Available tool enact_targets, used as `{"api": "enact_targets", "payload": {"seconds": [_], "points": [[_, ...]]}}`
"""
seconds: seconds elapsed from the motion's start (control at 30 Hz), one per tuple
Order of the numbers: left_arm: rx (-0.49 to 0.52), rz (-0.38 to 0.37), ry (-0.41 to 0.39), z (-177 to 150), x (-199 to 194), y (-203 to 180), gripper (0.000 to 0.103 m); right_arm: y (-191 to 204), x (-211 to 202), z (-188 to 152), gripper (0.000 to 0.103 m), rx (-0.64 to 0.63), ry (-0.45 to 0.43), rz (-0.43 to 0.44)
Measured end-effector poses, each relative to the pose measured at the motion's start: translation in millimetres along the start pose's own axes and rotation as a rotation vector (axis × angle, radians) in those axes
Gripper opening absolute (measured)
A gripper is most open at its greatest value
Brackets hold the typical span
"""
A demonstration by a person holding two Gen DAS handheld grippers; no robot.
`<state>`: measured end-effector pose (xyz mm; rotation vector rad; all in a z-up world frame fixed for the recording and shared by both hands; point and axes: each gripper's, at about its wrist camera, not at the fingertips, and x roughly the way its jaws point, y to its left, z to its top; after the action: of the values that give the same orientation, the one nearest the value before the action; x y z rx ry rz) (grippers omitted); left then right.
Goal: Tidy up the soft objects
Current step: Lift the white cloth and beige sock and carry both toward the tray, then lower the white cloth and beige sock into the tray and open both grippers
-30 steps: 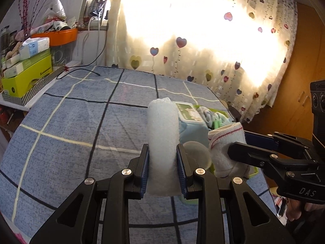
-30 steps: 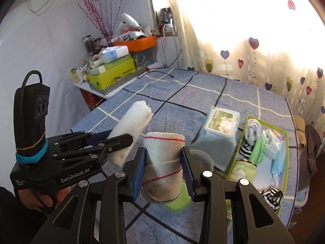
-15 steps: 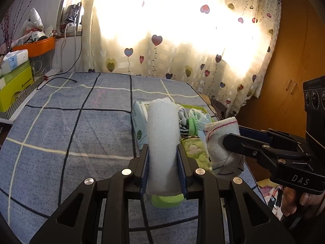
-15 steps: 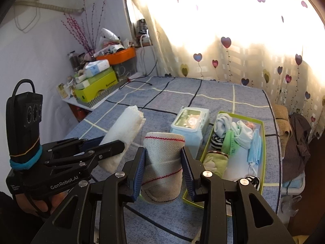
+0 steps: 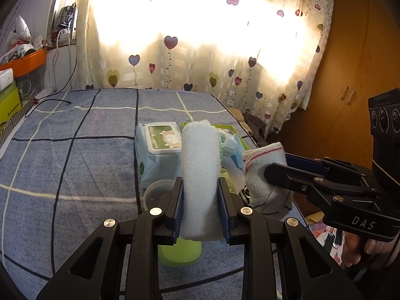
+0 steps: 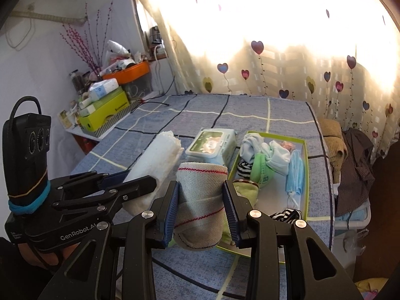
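My left gripper [image 5: 200, 207] is matt black plastic w/ ribbed blue pads and shiny metal screws, clamped on a fluffy white terry roll [image 5: 200, 172]. The right gripper [image 6: 201, 215] pinches a coarse woven cloth roll [image 6: 201, 200] (red stitched lines). Bedspread [image 6: 250, 115] is matt fabric; wipes pack [image 6: 212, 146] is glossy plastic film.

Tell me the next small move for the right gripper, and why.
Probably carry it forward and lower it over the green tray. The right gripper is shut on a rolled cloth with red stitching, the tray lies just ahead, and bare floor shows beside the blue face masks.
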<state>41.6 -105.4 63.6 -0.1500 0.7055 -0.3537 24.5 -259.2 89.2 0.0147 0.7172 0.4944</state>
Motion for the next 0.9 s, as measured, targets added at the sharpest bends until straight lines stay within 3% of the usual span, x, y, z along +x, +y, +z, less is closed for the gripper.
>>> {"api": "enact_targets", "payload": {"seconds": [0.9], "points": [[0.038, -0.054, 0.087, 5.6, 50.7, -30.5, 0.026, -55.1, 7.1, -10.9, 0.034, 0.086, 0.030, -0.080]]}}
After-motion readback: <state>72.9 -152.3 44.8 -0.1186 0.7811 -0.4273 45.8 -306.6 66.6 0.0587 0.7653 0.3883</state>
